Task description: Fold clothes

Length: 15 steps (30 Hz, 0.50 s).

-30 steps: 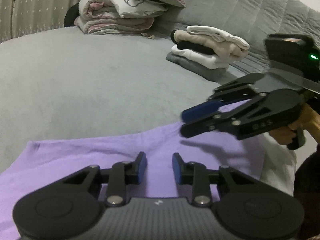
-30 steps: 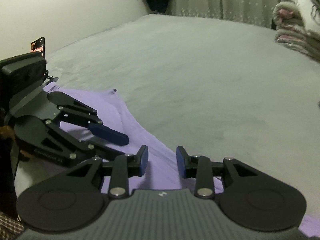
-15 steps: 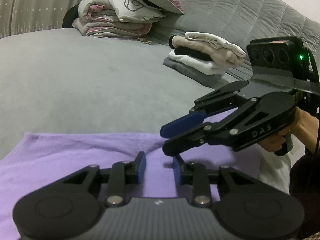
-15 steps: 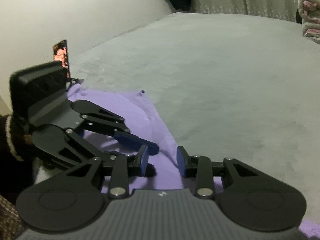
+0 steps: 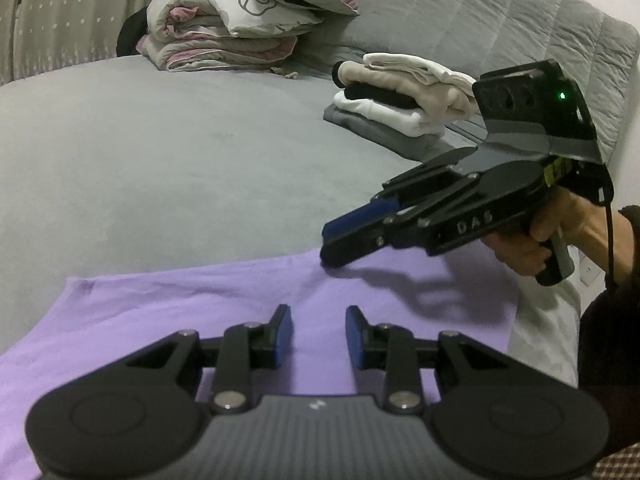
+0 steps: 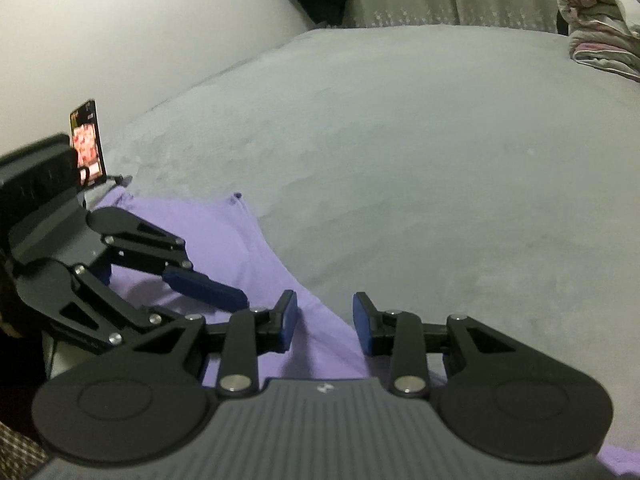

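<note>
A: Where is the purple garment lying?

B: Flat on the grey bed, right under both tongs. The left gripper hangs above the cloth's middle, jaws parted, nothing between the pads. The right gripper hangs over the cloth's far edge, jaws parted as well and holding nothing.

A: Does either one touch the fabric?

B: From the left wrist view the right tongs' lower fingertip sits very close to the far hem, but I cannot tell whether it touches. No cloth is pinched.

A: How far along is the folding?

B: My judgement: this piece is barely begun. It lies spread in one layer as far as I can see (its near part is hidden behind the gripper bodies). A stack of folded clothes sits beyond the right tongs, near the quilted headboard, so other pieces look finished. The folds on this one remain, then moving it to that stack.

A: What about edges and room?

B: Beyond both tongs the bed is bare and wide, with plenty of space to sweep a fold away from the person. The far hem runs straight across ahead of the left tongs, and one corner pokes out past them. A bedding pile is well apart at the back. A small propped screen stands near the garment's left end, behind the left tongs; worth avoiding.
</note>
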### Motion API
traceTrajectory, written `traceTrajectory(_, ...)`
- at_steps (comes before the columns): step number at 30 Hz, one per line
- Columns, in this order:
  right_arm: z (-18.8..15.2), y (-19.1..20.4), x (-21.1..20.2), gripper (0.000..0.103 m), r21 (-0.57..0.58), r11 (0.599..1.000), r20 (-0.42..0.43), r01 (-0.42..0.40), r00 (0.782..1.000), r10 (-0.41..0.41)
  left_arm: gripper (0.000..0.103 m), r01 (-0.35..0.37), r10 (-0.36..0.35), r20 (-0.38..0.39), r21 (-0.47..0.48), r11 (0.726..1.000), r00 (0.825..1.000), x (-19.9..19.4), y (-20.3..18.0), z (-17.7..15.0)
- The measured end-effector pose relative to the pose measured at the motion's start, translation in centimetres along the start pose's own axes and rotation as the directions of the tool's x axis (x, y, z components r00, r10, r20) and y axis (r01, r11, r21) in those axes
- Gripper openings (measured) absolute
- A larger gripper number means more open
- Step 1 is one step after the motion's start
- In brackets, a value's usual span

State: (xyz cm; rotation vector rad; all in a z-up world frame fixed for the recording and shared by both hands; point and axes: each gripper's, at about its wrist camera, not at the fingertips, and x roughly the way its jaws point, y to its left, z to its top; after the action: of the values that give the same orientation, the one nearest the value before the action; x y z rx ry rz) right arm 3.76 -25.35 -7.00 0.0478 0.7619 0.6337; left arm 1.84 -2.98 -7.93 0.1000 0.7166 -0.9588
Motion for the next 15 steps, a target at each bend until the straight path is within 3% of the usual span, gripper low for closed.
traceTrajectory(7,-0.02,0.46,0.77,0.014,-0.002,0.998,0.001,-0.056,0.998,0.056,0.031,0.019,-0.018,0.023,-0.013,1.000,1.000,0.26,0.49,-0.65)
traceTrajectory(10,-0.01,0.35,0.49,0.013,0.002,0.998,0.019,-0.061,0.998,0.061,0.031,0.020,-0.020,0.026,-0.014,1.000,0.999,0.27,0.53,-0.68)
traceTrajectory(15,0.09,0.98,0.71,0.012,0.002,0.988,-0.022,-0.152,0.988,0.152,0.031,0.013,-0.012,0.025,-0.003,1.000,1.000,0.43,0.27,-0.58)
